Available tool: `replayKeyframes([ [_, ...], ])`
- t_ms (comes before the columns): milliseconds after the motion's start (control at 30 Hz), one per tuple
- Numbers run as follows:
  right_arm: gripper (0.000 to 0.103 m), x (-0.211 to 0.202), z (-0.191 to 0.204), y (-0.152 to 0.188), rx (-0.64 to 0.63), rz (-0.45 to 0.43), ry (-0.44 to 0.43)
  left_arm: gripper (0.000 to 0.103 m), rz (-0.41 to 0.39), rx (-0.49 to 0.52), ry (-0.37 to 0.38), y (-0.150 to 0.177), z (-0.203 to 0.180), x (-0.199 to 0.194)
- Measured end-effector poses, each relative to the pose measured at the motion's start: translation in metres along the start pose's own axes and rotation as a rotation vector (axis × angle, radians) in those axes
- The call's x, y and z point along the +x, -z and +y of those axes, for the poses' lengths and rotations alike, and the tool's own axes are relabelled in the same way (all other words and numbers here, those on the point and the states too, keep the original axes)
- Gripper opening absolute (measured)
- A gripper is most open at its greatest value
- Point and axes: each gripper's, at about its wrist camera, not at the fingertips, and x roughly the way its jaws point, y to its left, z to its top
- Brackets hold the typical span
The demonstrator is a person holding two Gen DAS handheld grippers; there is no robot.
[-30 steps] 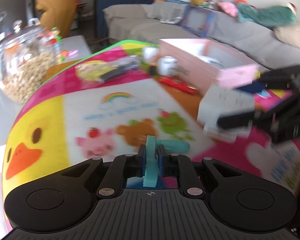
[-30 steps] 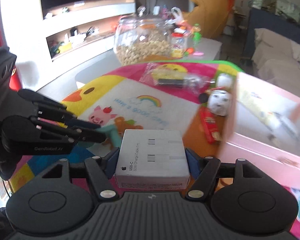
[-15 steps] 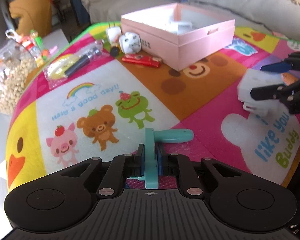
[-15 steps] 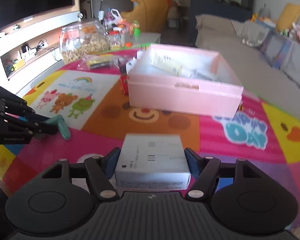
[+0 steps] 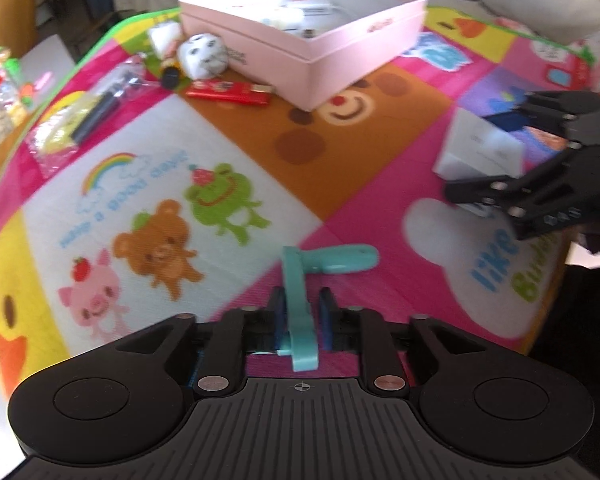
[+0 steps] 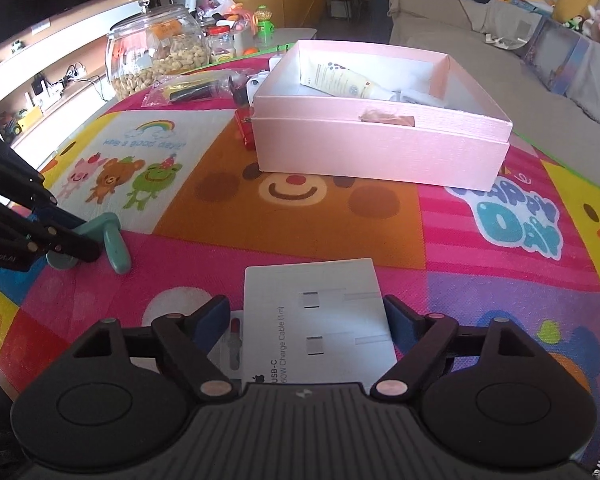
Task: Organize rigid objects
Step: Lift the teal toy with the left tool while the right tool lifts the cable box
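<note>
Cargo for both claws is already in hand, so the step under way reads as the carry toward the pink box [image 6: 380, 152], not the pick-up. A white cable carton [image 6: 320, 320], printed with a USB-C charge cable label, sits flat between the fingers of the right claw [image 6: 306, 316], low over the play mat [image 6: 300, 232] near its front edge. The blue pads stand just beside the carton's two long sides; in the right wrist view a thin gap seems to show on the left one, so I cannot tell whether the grip is firm or slack. The left wrist view shows the same carton [image 5: 480, 148] with the black fingers around it, well apart from the box.

The left claw [image 5: 302, 320] is drawn in narrow on a teal L-shaped plastic piece [image 5: 300, 300], pinching one leg while the other leg juts right above the mat. From the right wrist view the piece [image 6: 108, 236] hangs near the mat's left side.

The box stands open on the mat further back, with a cream tube [image 6: 344, 80] and small white items already inside. Beside its left wall lie a red packet [image 5: 228, 92], a white cube toy [image 5: 202, 56] and a clear bag holding a dark marker [image 5: 80, 120], not yet put away.

Next, judging from this, each claw needs to lift over the box's near wall and release above bare floor inside; the carton is wide, so it wants the open corner away from the tube.
</note>
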Motion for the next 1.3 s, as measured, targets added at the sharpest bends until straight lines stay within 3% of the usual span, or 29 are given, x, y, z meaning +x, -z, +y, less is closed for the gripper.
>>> replayKeyframes([
  [133,0.088,0.001,0.002,0.001,-0.008,-0.003,-0.001,0.061,-0.012,0.075,0.05,0.009,-0.016,0.0],
  [233,0.088,0.001,0.003,0.001,-0.014,-0.007,0.002,0.075,-0.019,0.081,0.029,0.009,-0.028,0.003],
  [367,0.088,0.001,0.003,0.002,-0.016,-0.01,0.003,0.086,-0.042,-0.011,0.029,0.007,-0.031,0.006],
  [500,0.088,0.002,0.004,0.002,-0.02,-0.007,0.008,0.087,-0.057,-0.077,-0.01,0.0,-0.037,0.008],
  [667,0.088,0.001,0.005,0.002,-0.019,-0.003,0.015,0.086,-0.074,-0.169,-0.003,-0.008,-0.031,0.011],
  [767,0.088,0.0,0.004,0.003,-0.02,0.0,0.017,0.081,-0.077,-0.196,-0.006,-0.01,-0.028,0.011],
  [867,0.088,0.001,0.004,0.002,-0.021,0.007,0.02,0.061,-0.083,-0.194,-0.041,-0.011,-0.026,0.009],
  [1133,0.088,0.001,0.006,0.0,-0.024,0.029,0.028,0.061,-0.079,-0.159,-0.044,-0.012,-0.027,0.01],
  [1300,0.088,-0.002,0.006,-0.001,-0.026,0.041,0.034,0.061,-0.07,-0.133,0.027,-0.009,-0.033,0.007],
])
